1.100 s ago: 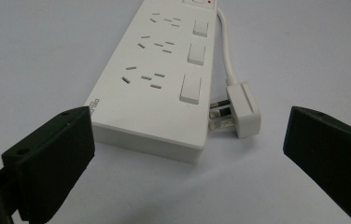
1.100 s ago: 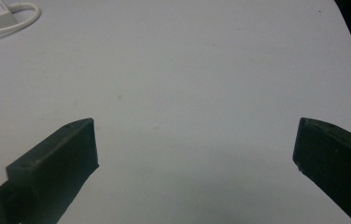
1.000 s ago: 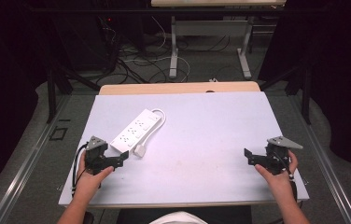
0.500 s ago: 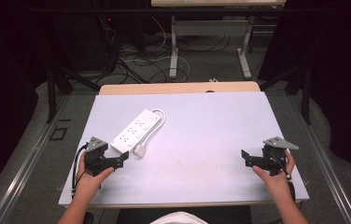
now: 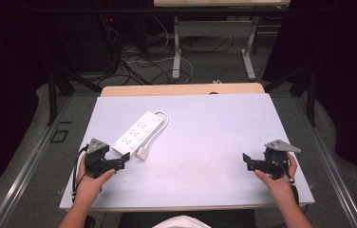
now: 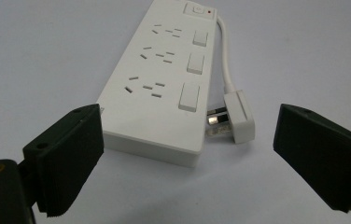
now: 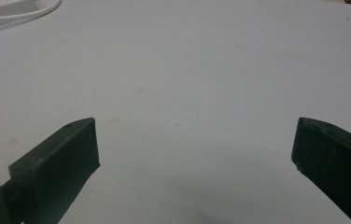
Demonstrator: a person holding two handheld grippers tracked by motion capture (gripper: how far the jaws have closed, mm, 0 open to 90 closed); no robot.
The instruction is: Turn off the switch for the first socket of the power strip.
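A white power strip (image 5: 138,132) with three socket sets and rocker switches lies slantwise on the left half of the white table. Its cable (image 5: 164,118) loops back from the far end to a white plug (image 5: 142,153) that lies beside the near end. My left gripper (image 5: 122,161) is open and rests just short of the strip's near end. In the left gripper view the strip (image 6: 159,88) and plug (image 6: 239,116) lie just ahead of the spread jaws of the left gripper (image 6: 187,140). My right gripper (image 5: 246,161) is open near the right edge, over bare tabletop, with nothing between its jaws (image 7: 194,140).
The white tabletop (image 5: 214,123) stretches bare between the two grippers. A wooden edge (image 5: 181,89) runs along its far side. Beyond it, cables and table legs (image 5: 176,52) sit on the floor. A bit of the strip's cable (image 7: 29,14) shows at the top left of the right gripper view.
My right gripper has shifted slightly left and nearer to the person. The left gripper and the power strip have stayed put.
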